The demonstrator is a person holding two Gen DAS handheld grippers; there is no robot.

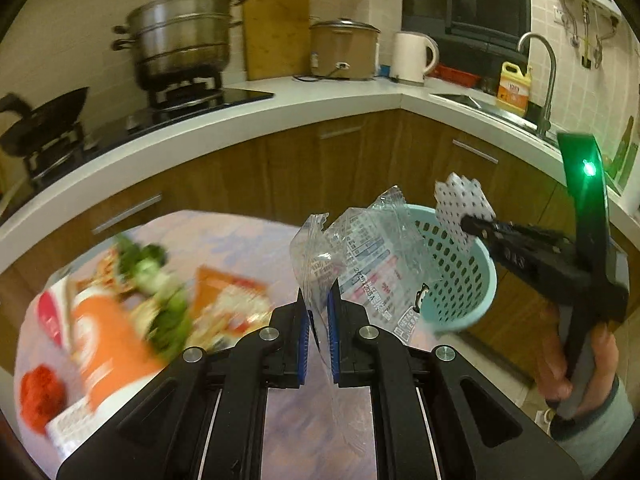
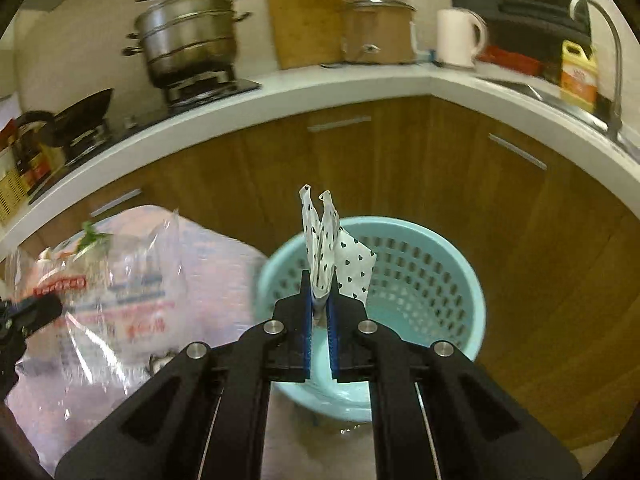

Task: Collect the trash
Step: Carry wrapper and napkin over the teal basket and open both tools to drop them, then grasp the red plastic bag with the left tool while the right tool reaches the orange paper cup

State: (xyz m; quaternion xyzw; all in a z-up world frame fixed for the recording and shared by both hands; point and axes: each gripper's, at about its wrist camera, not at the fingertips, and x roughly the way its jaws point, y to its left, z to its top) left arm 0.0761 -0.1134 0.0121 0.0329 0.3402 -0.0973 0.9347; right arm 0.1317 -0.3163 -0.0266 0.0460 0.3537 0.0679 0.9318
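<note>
Your left gripper (image 1: 319, 312) is clamped on a clear bag (image 1: 356, 264), a printed plastic wrapper. Pads pinch its lower edge, and the rest stands up crumpled above the fingers. Your right gripper (image 2: 319, 312) is clamped on a wrapper (image 2: 320, 252), white with black hearts, folded, with its top sticking up past the fingertips.

In the left view, the right gripper's tip sits over the rim of the basket (image 1: 460, 276), with the heart wrapper fanned out at its end. Your hand (image 1: 576, 364) grips its handle at lower right, and a green LED is lit on the body.

The basket is pale blue and perforated, on the floor in front of the wood cabinets (image 2: 400, 168), just beside the table (image 1: 224, 236). In the right view the heart wrapper lines up over the basket opening, and the clear bag is to the left, over the table edge, not over the basket.

On the table are an orange pack (image 1: 100, 344), greens (image 1: 152, 264) and a red lump (image 1: 40, 396), all motion-blurred. The counter behind carries a steamer pot (image 1: 184, 36), cutting board (image 1: 276, 32) and kettle (image 1: 412, 56).
</note>
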